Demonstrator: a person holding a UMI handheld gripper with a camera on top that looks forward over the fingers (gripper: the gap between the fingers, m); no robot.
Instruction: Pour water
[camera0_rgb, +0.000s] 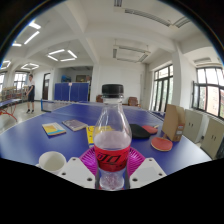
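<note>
A clear plastic bottle (112, 135) with a red label and a white cap stands upright between my gripper's (112, 163) fingers. Both pink pads (90, 160) press against its labelled middle, so the gripper is shut on it. The bottle's base hangs just above the blue table (30, 140). A small white paper cup (52, 161) sits on the table to the left of the fingers, close by. The lower part of the bottle looks clear, with little liquid visible.
Books (53, 128) and a grey item (75, 125) lie on the table beyond the cup. Two table-tennis paddles (161, 144) and a brown bag (174, 122) rest to the right. A person (30, 92) stands far off to the left.
</note>
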